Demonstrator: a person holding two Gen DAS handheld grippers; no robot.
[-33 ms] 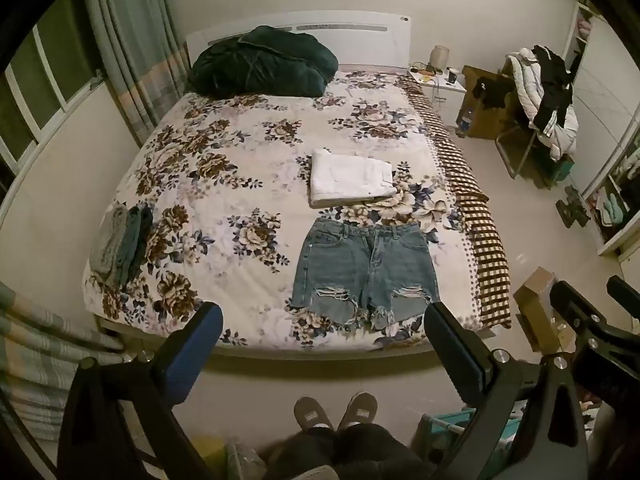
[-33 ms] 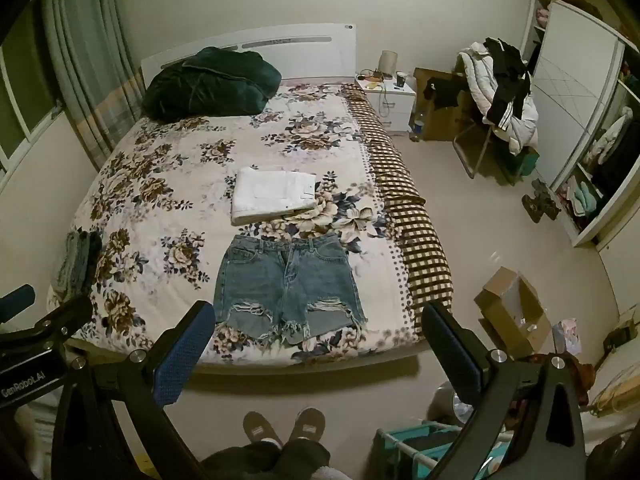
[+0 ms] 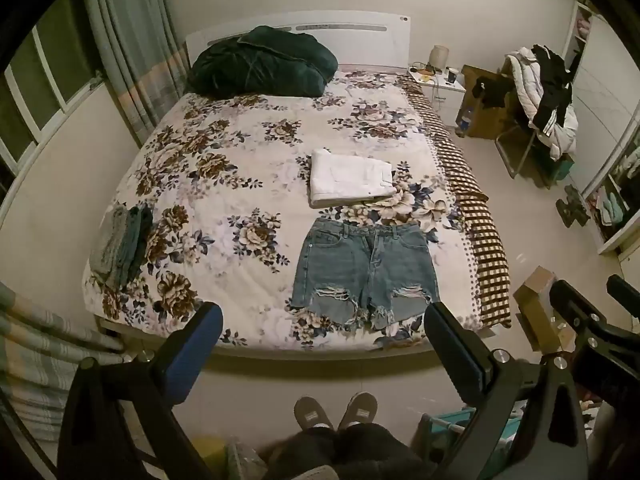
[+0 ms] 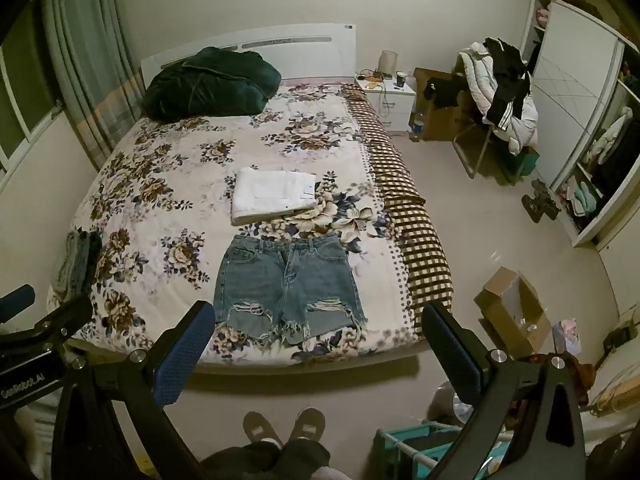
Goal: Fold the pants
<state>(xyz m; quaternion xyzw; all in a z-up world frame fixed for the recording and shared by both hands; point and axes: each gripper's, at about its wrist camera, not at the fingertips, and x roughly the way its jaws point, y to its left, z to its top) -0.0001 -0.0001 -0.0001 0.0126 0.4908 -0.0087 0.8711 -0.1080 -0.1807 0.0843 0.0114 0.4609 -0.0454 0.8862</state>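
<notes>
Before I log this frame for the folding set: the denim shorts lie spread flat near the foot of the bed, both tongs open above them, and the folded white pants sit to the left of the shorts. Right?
Not quite. The folded white pants lie beyond the denim shorts, toward the headboard, not left; the right wrist view shows it. The left tongs and right tongs are open.
</notes>
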